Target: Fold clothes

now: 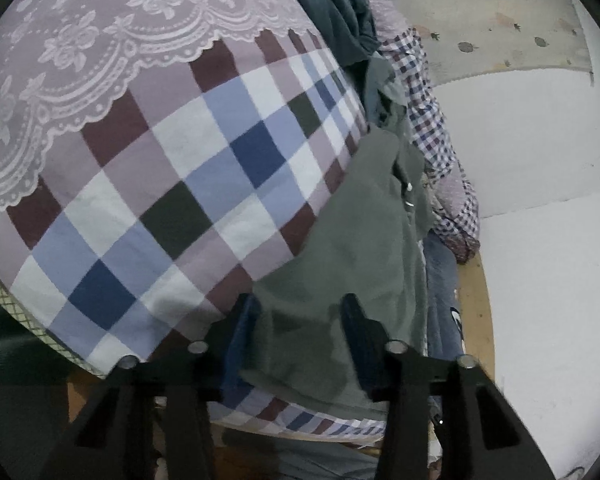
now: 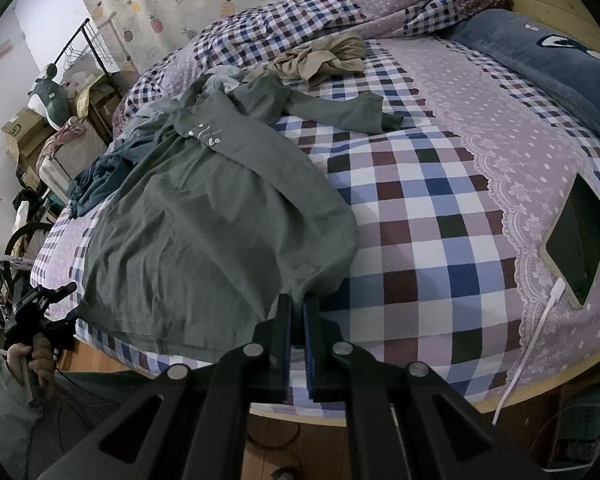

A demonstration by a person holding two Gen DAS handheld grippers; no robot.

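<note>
A grey-green long-sleeved shirt (image 2: 204, 216) with a small white print lies spread on the checked bed sheet (image 2: 420, 240). My right gripper (image 2: 298, 304) is shut on the shirt's near hem corner at the bed's front edge. In the left wrist view the same shirt (image 1: 352, 248) lies between my left gripper's (image 1: 300, 312) spread fingers, which are open over its hem. The left gripper also shows, held in a hand, at the far left of the right wrist view (image 2: 40, 312).
A beige garment (image 2: 324, 58) and a dark teal garment (image 2: 96, 184) lie further back on the bed. A phone (image 2: 576, 240) with a white cable lies on the lace strip at right. A blue pillow (image 2: 540, 60) and a crumpled checked quilt (image 2: 300, 20) lie at the bed's far side.
</note>
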